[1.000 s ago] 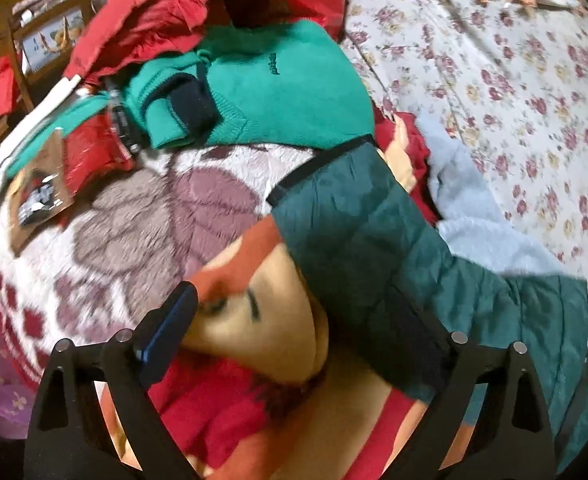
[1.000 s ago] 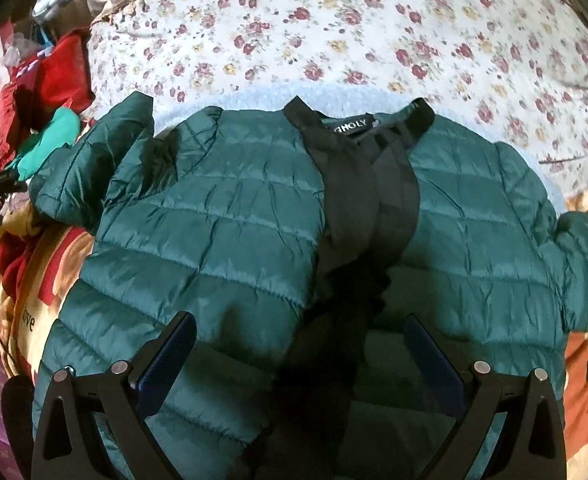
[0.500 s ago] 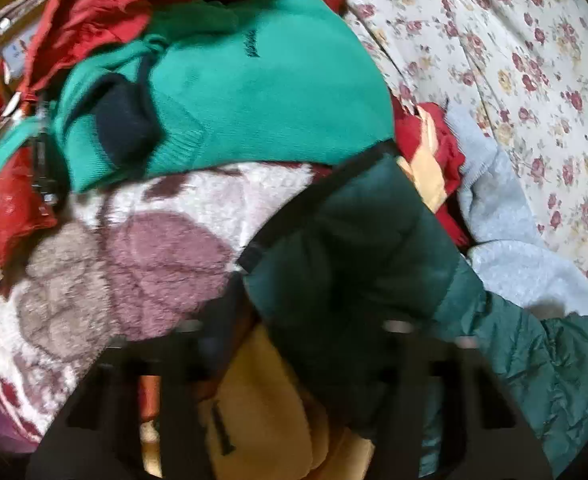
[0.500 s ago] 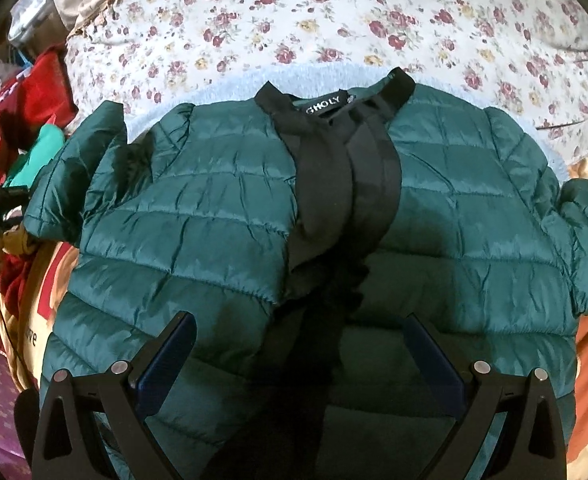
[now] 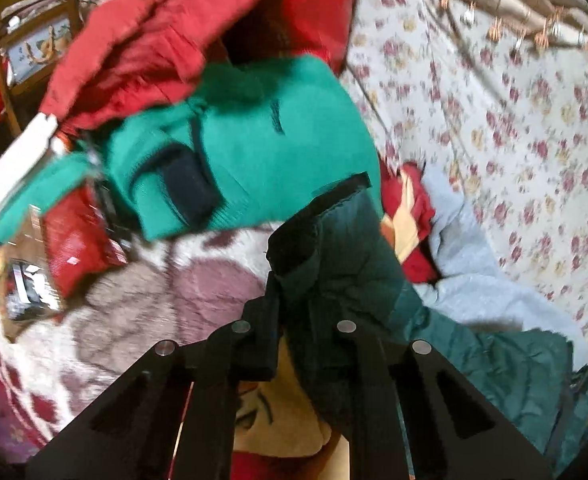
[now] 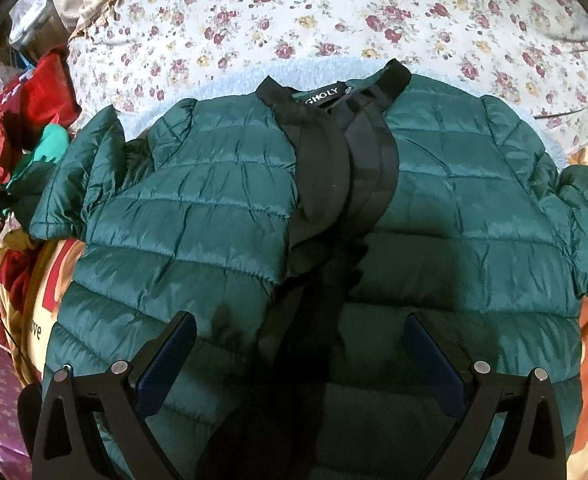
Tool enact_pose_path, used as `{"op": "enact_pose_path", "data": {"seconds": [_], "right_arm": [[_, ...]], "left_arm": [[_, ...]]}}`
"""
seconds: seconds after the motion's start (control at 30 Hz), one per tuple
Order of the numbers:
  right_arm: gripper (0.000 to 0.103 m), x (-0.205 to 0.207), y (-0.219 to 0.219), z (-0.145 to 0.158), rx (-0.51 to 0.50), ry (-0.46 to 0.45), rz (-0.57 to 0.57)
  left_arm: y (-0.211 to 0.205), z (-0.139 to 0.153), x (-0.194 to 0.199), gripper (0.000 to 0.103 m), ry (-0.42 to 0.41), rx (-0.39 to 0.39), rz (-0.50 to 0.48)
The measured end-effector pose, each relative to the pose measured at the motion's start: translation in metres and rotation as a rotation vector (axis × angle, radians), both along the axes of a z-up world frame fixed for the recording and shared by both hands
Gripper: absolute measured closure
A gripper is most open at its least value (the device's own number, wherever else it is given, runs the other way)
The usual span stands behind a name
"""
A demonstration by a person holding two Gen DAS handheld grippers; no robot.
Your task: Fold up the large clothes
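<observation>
The jacket (image 6: 222, 216) lay front up on the floral bedspread (image 6: 333, 12). The left gripper (image 5: 297, 340), its jaws having just closed, was clamped on the cuff (image 5: 317, 216) of 1 sleeve beside a green sweater (image 5: 278, 148). The right gripper (image 6: 299, 356) hovered spread wide above the jacket's hem.

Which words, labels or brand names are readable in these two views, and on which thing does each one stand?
"GHOLY": white letters on the black neck label of the green jacket; a strap hides the start of the word.
"ove": dark letters on the cartoon blanket left of the jacket; the start is covered.
Dark mark on the green sweater: too blurred to read.
Tag at the left edge: too blurred to read.
</observation>
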State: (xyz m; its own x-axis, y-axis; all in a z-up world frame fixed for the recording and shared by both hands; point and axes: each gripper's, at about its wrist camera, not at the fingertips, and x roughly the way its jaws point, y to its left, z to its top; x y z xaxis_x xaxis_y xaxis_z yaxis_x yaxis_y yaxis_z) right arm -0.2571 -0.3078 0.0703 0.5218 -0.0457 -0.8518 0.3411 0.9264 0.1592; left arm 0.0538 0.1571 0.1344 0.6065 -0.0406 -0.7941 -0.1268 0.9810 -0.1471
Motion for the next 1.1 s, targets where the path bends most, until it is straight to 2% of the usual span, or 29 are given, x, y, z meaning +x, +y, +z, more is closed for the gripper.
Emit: {"op": "enact_pose_path", "data": {"seconds": [0.17, 0.37, 0.6, 0.8, 1.1], "right_arm": [[0.0, -0.006, -0.004, 0.003, 0.006, -0.013, -0.017], [0.0, -0.012, -0.006, 0.005, 0.006, -0.021, -0.026], [0.0, -0.018, -0.016, 0.007, -0.005, -0.023, -0.047], [0.0, -0.027, -0.026, 0.012, 0.001, -0.04, -0.069], [0.0, -0.037, -0.038, 0.013, 0.011, -0.047, -0.087]], "left_arm": [[0.0, 0.025, -0.017, 0.094, -0.048, -0.031, -0.012], [-0.03, 0.048, -0.052, 0.094, -0.105, -0.047, -0.101], [-0.092, 0.065, -0.093, 0.094, -0.151, -0.043, -0.233], [-0.149, 0.064, -0.124, 0.094, -0.158, 0.006, -0.351], [-0.225, 0.063, -0.164, 0.094, -0.173, 0.026, -0.489]]}}
